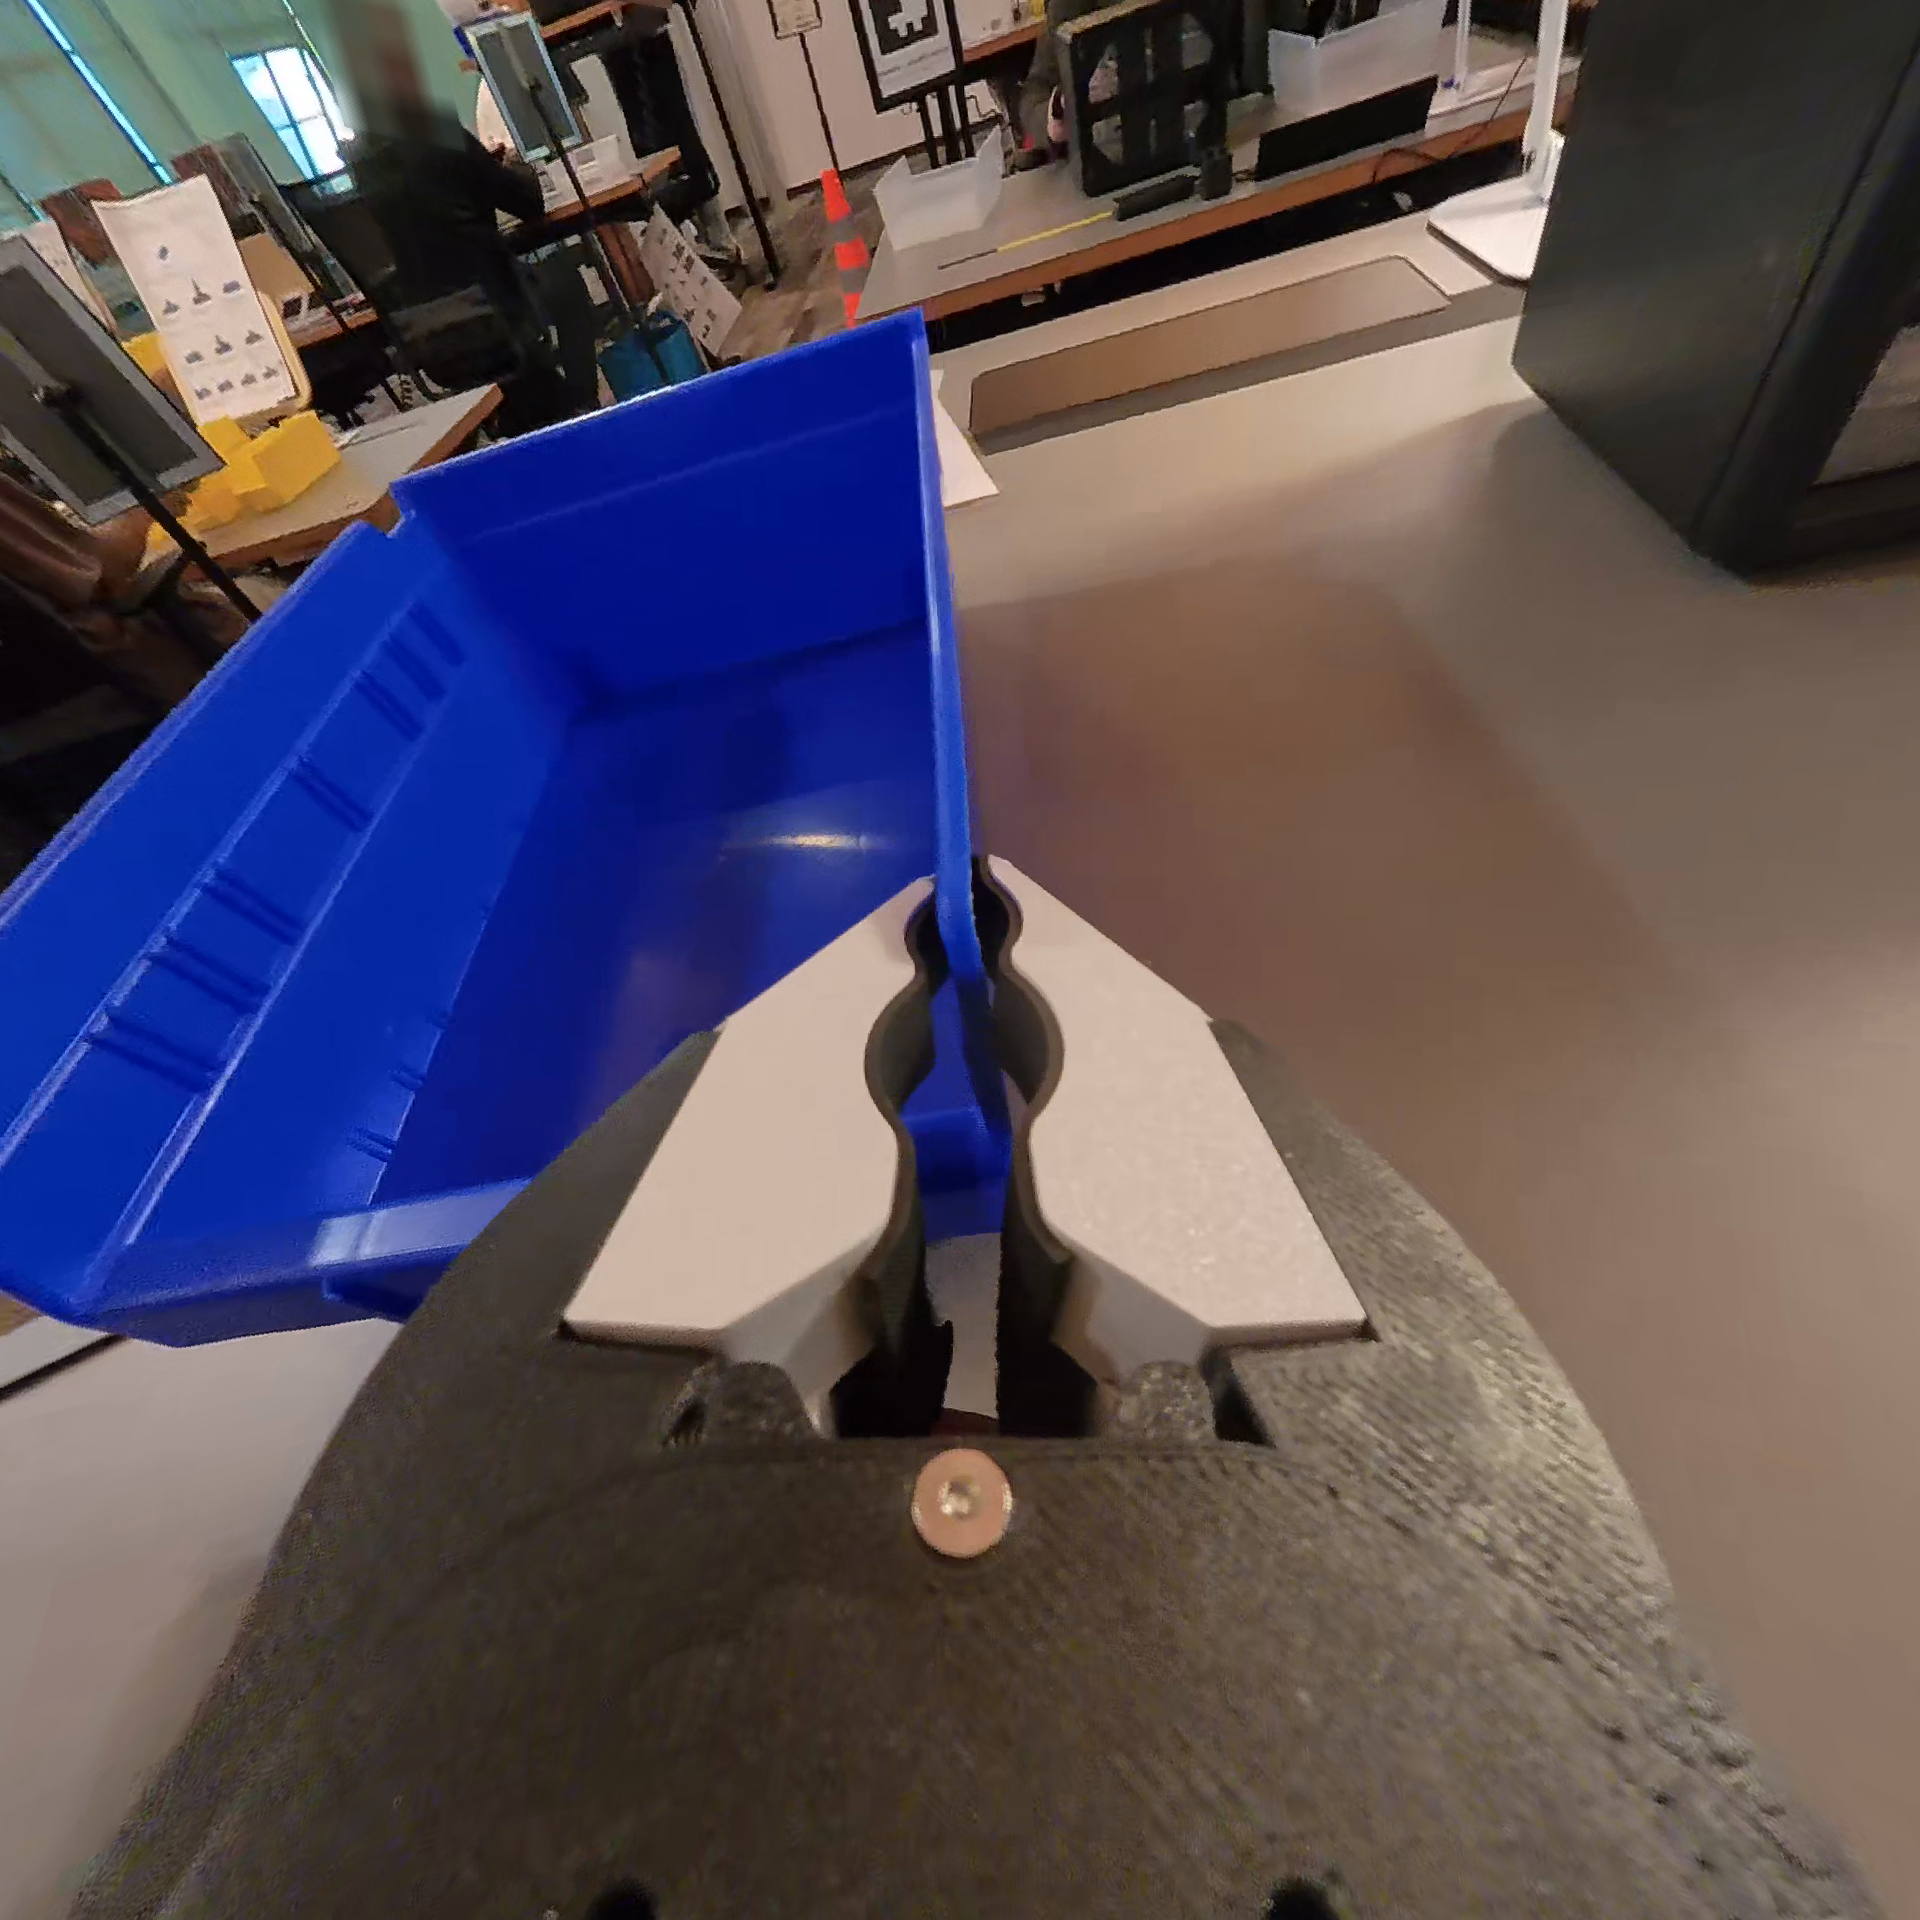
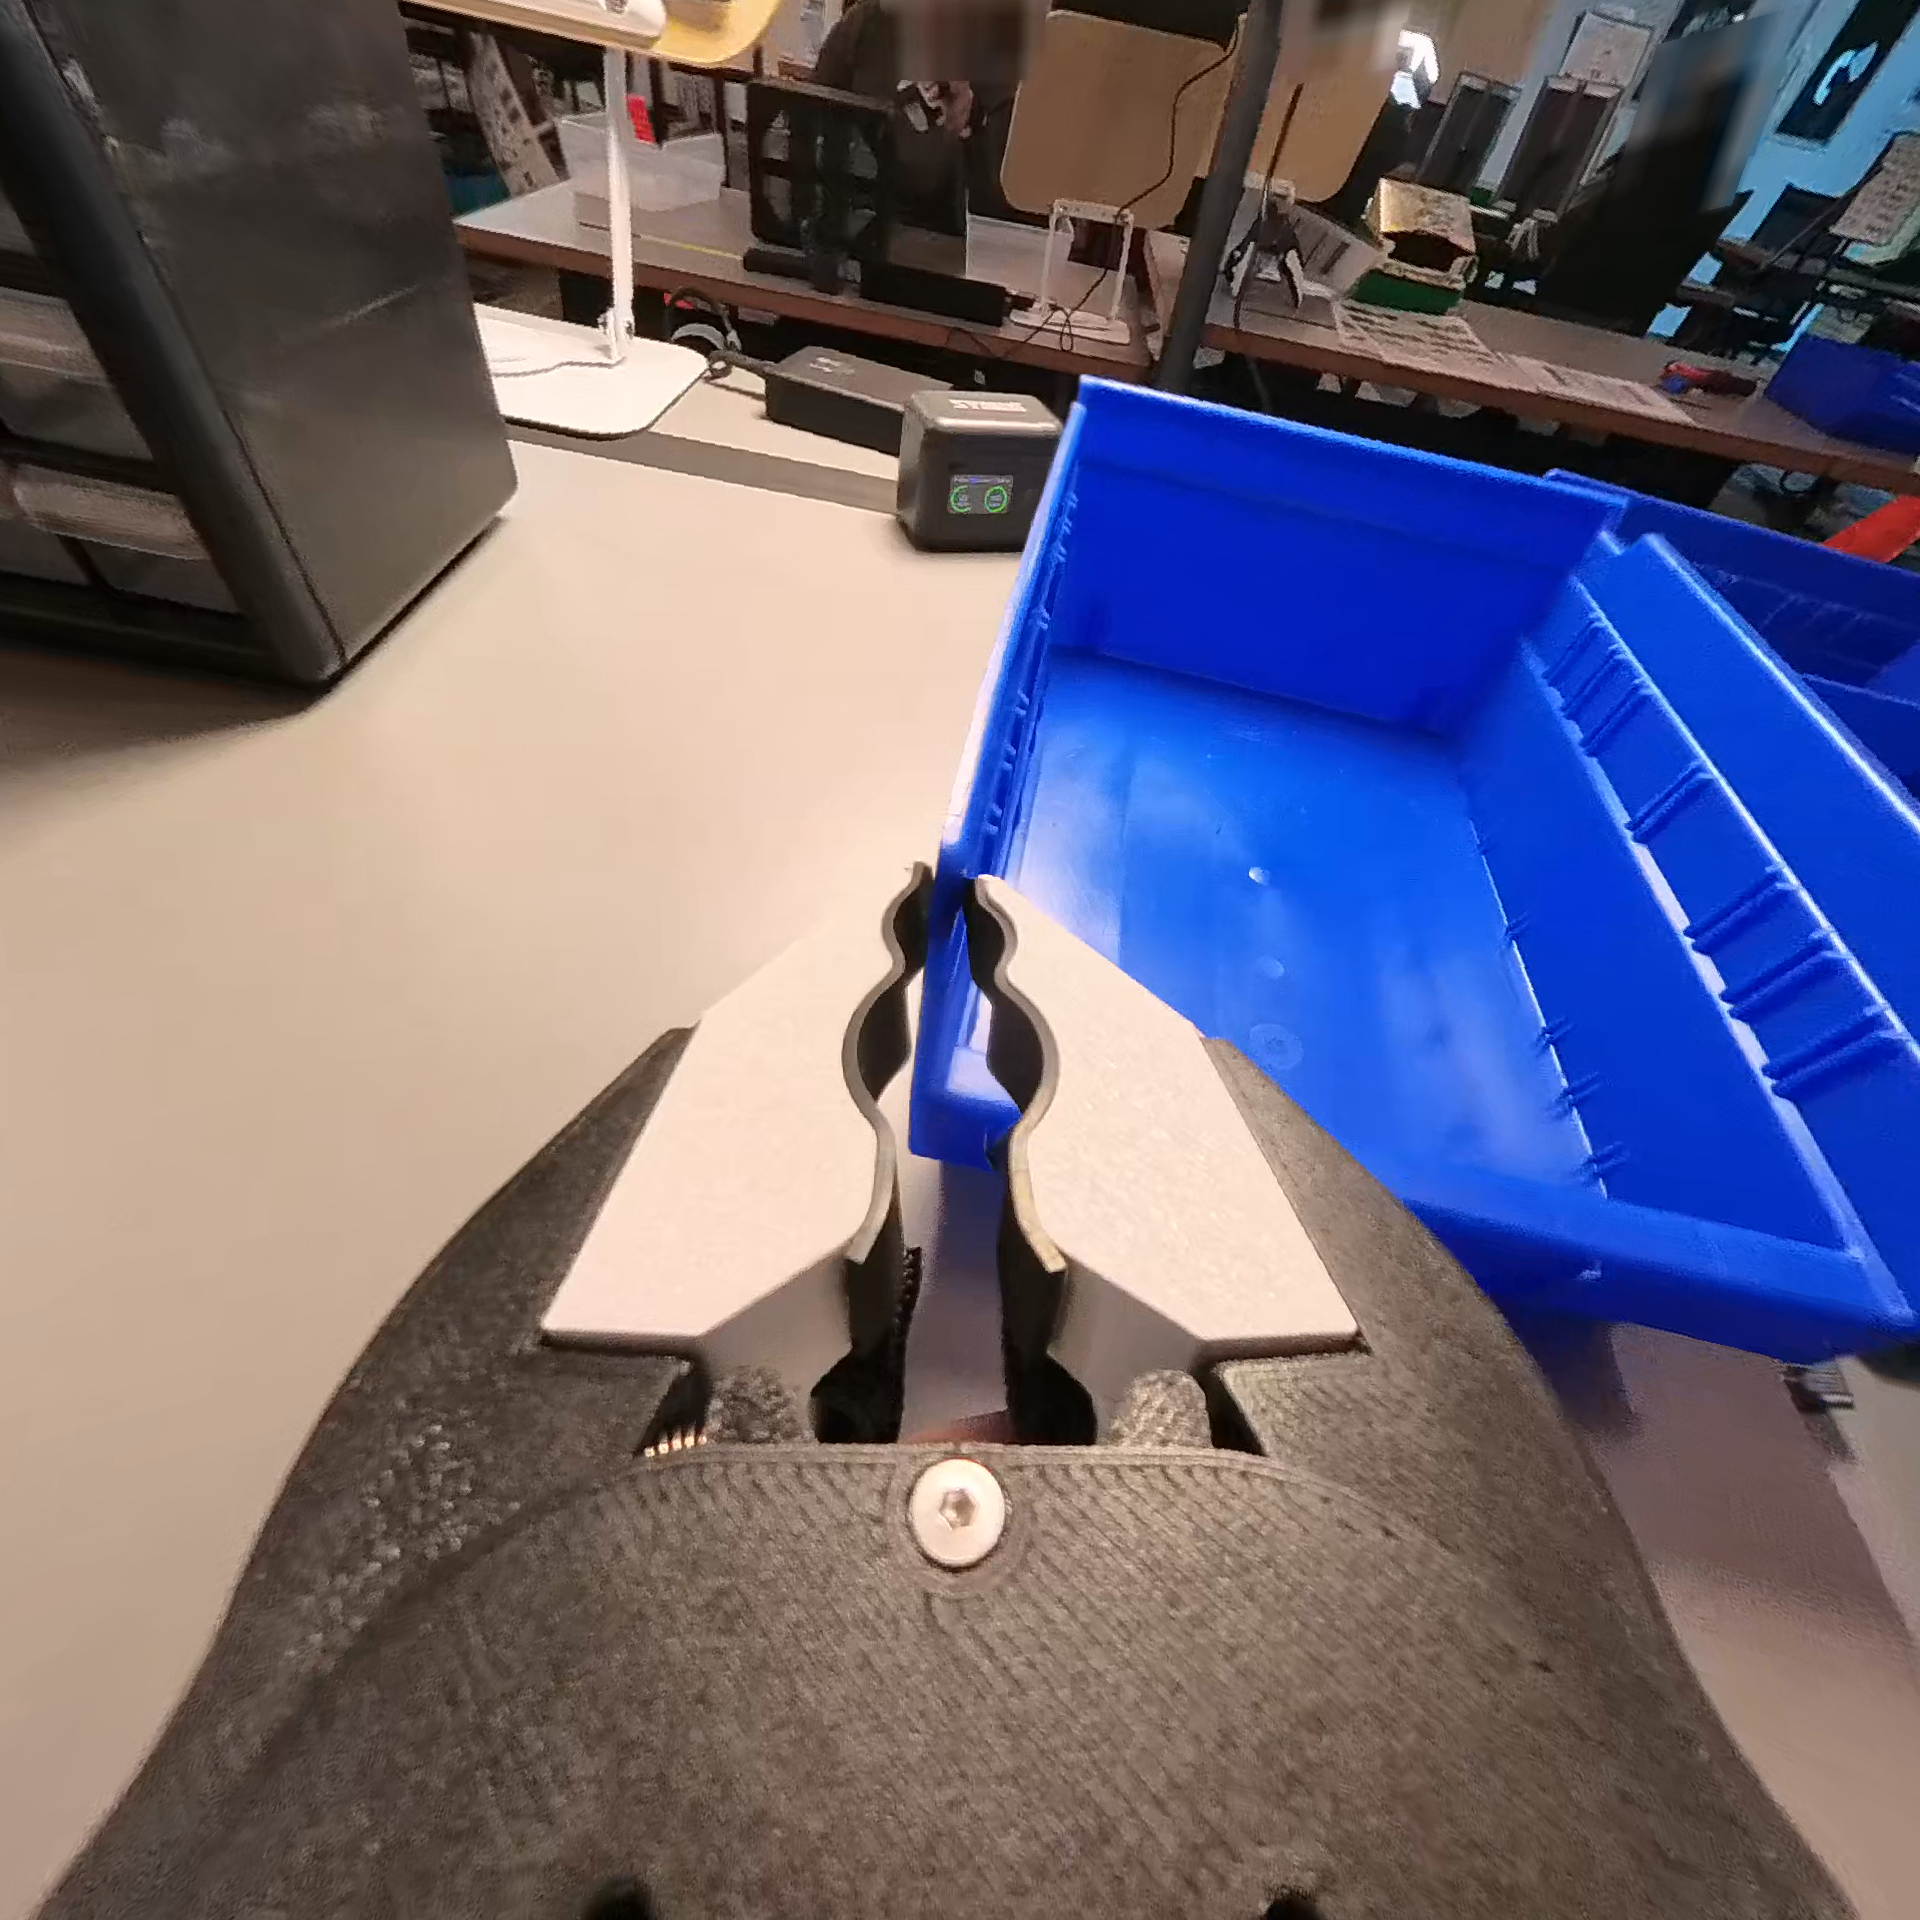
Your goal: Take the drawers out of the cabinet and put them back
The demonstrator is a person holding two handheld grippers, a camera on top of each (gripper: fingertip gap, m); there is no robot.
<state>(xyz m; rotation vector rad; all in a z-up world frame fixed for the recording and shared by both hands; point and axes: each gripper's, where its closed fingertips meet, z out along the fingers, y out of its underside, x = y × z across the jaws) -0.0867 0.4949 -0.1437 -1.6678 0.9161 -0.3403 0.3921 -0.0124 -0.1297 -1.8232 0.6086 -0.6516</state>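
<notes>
Blue plastic drawer [image 1: 644, 790] hangs tilted over the grey bench [image 1: 1351, 831], away from the dark cabinet [image 1: 1714, 260], left tongs [image 1: 961, 883] and right tongs [image 2: 945, 883] clamped on its thin opposite side walls, so uneven pulling could twist it free.

Black textured gripper [image 1: 961, 914], grey wavy fingers [image 1: 790, 1122], silver screw [image 1: 961, 1503]

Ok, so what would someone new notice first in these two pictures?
A bright blue drawer fills the left wrist view, its right wall pinched in the left gripper. In the right wrist view another blue drawer has its left wall clamped by the right gripper. A dark cabinet stands behind, left.
</notes>
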